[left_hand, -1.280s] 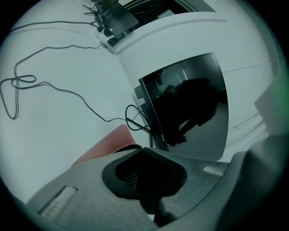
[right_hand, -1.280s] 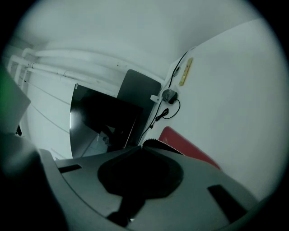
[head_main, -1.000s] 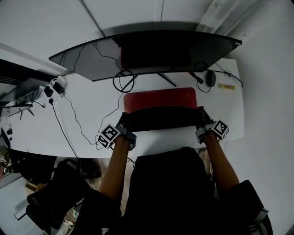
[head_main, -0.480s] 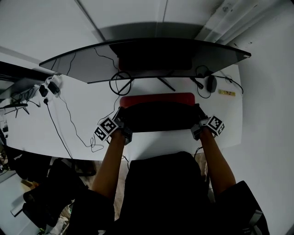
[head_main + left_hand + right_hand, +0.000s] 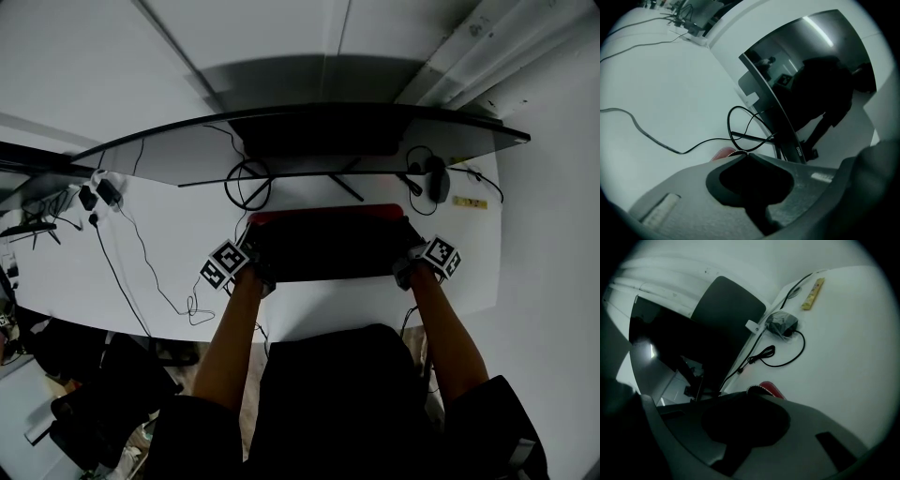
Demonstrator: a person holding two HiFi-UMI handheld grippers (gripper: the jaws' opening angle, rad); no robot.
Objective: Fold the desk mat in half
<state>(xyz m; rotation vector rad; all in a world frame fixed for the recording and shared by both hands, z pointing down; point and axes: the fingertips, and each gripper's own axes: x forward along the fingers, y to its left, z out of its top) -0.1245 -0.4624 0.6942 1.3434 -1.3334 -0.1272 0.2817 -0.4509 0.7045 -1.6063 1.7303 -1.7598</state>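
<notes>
The desk mat lies on the white desk, folded over itself with its black underside up. Only a thin red strip of its top face shows along the far edge. My left gripper is shut on the folded edge's left corner, and my right gripper is shut on its right corner. In the left gripper view the closed jaws pinch the stitched edge, with a bit of red mat beyond. The right gripper view shows the same: closed jaws and a red mat corner.
A wide curved monitor stands just behind the mat, its stand foot and looped cables close to the mat's far edge. A mouse and a yellow strip lie at the far right. A thin cable and chargers are at the left.
Both grippers have carried the mat's lifted edge away from the person, toward the monitor. The visible red band has shrunk from a wide patch to a thin strip.
</notes>
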